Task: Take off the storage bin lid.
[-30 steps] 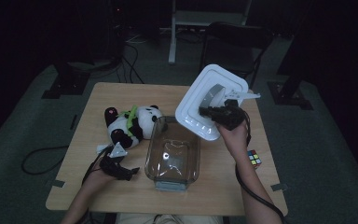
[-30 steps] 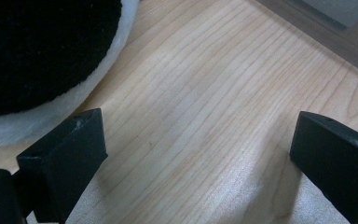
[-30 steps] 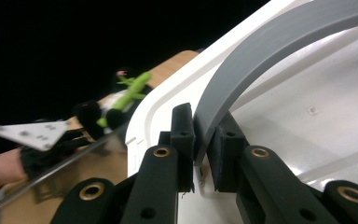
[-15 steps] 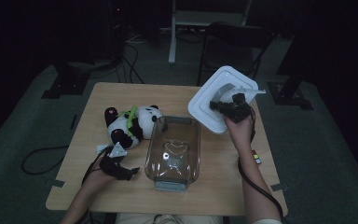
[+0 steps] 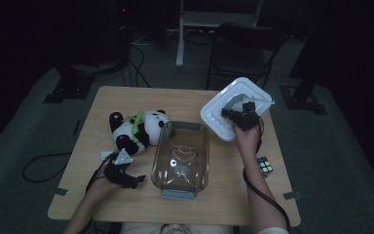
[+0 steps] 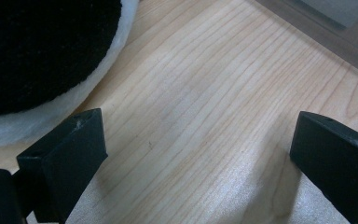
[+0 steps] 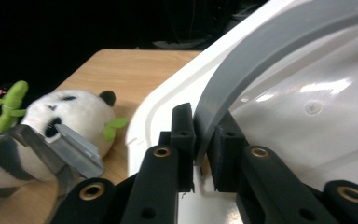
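Our left gripper rested on the tabletop, fingers spread open with nothing between them, just below the panda. Right of the panda stood the glass dish. Beyond its far right corner, our right gripper had its fingers clamped on the grey handle of the white lid, held tilted above the tabletop. A cube lay near the right edge.

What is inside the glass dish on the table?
The glass dish looks empty: only reflections and the table through its clear bottom. The white lid is off, held in the right gripper.
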Tool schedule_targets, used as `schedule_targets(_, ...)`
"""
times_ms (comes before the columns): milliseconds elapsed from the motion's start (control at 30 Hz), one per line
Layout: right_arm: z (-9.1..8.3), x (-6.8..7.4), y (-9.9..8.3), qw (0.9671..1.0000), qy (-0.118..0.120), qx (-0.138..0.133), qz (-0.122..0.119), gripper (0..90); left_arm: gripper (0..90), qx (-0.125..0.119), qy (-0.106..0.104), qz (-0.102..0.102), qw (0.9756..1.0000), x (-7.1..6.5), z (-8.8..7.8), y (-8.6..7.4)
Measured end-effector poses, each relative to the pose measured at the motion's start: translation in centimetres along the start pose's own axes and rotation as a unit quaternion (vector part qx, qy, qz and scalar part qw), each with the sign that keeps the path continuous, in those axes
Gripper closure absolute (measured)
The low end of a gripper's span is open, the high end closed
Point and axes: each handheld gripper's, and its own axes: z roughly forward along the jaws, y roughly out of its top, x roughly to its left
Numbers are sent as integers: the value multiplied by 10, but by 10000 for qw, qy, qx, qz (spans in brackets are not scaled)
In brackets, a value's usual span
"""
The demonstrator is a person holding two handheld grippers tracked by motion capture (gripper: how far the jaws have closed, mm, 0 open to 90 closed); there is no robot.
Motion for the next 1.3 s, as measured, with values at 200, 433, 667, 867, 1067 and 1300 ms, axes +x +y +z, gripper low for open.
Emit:
schedule_targets(200, 15, 1, -16, 9997, -136, 105, 184, 859, 42, -4, -5, -6, 10000, 0, 0, 0)
schedule_targets(433, 34, -2, -33, 9987, -135, 301, 377, 859, 41, -9, -16, -8, 10000, 0, 0, 0)
schedule_targets(667, 49, -13, -46, 9969, -120, 485, 601, 854, 41, -3, -28, 11, 10000, 1, -1, 0)
schedule_targets(867, 57, -27, -55, 9945, -173, 680, 781, 825, 42, -13, -35, -12, 10000, 1, -1, 0)
schedule_targets(1067, 63, -41, -60, 9909, -279, 814, 1031, 749, 41, -9, -28, -4, 10000, 0, 0, 0)
schedule_targets(1300, 58, -42, -56, 9900, -535, 814, 1022, 636, 41, 5, -4, 9, 10000, -1, 0, 0)
